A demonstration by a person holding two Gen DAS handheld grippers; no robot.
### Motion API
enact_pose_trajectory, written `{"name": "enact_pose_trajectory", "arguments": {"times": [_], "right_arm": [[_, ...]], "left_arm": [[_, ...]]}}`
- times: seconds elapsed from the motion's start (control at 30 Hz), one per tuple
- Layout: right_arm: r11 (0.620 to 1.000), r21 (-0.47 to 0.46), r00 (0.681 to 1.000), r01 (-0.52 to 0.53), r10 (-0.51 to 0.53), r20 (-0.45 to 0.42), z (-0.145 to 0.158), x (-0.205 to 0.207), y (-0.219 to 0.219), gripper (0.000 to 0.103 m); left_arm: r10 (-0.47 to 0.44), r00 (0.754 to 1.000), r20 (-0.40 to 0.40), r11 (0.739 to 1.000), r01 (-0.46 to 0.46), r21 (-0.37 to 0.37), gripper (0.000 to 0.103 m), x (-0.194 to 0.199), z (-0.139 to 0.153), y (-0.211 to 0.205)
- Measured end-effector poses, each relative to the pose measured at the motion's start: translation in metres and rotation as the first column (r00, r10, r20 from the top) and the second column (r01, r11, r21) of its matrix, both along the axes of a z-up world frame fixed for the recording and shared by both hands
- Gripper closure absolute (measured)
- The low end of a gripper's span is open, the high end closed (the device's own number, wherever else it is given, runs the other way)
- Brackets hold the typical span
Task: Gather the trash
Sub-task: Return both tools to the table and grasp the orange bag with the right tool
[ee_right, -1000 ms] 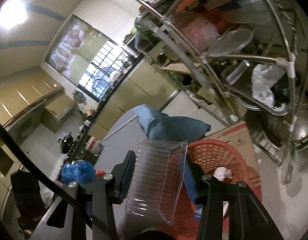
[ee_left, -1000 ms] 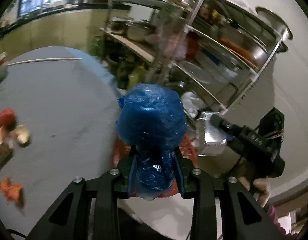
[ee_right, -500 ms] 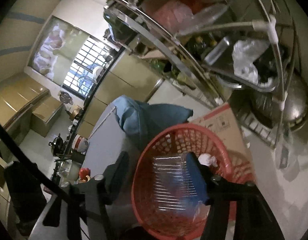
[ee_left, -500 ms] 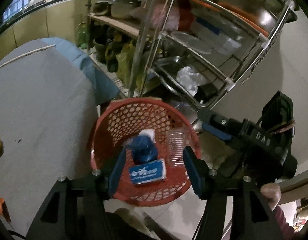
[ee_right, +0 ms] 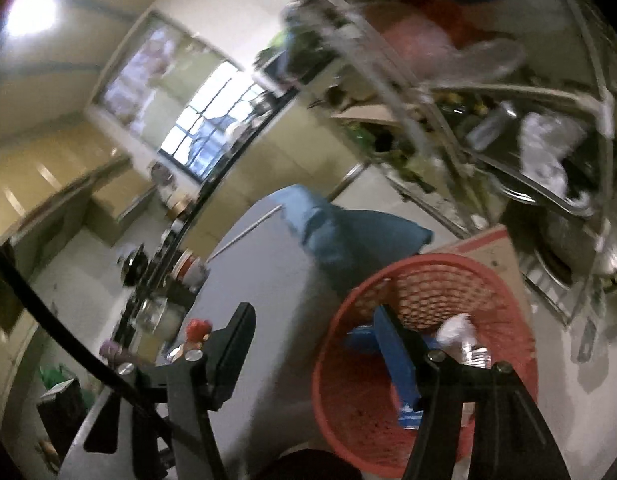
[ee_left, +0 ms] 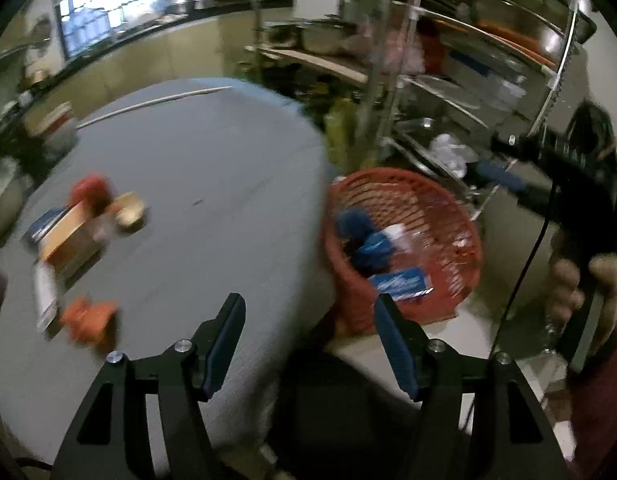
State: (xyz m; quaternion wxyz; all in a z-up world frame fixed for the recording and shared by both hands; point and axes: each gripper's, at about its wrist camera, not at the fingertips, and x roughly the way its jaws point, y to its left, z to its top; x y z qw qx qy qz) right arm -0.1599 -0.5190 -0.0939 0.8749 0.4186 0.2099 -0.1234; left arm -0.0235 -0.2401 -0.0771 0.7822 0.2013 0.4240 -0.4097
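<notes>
**Both claws empty, trash in the basket**

The left gripper (ee_left: 310, 340) has just been opening and is gaping empty over the table (ee_left: 212, 184) edge. The right gripper (ee_right: 316, 344) is spread, empty. The blue bag (ee_left: 360, 232) is lying in the red basket (ee_left: 464, 232) beside the table.

Round grey table (ee_left: 212, 184) beside a cluttered metal rack (ee_left: 448, 80); barred window (ee_right: 212, 128) above a long dark counter (ee_left: 156, 32).
</notes>
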Motion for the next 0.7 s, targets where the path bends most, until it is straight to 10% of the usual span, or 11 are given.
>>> {"name": "enact_pose_trajectory", "arguments": {"times": [0.37, 0.7], "right_arm": [[0.947, -0.073, 0.950, -0.313, 0.312, -0.033, 0.022, 0.093, 0.111, 0.038], [0.761, -0.097, 0.763, -0.641, 0.619, -0.184, 0.002, 0.207, 0.236, 0.041]], "left_arm": [[0.387, 0.922, -0.002, 0.921, -0.386, -0.045, 0.033, 0.049, -0.001, 0.176], [0.576, 0.816, -0.043, 0.807, -0.577, -0.124, 0.032, 0.088, 0.007, 0.262]]}}
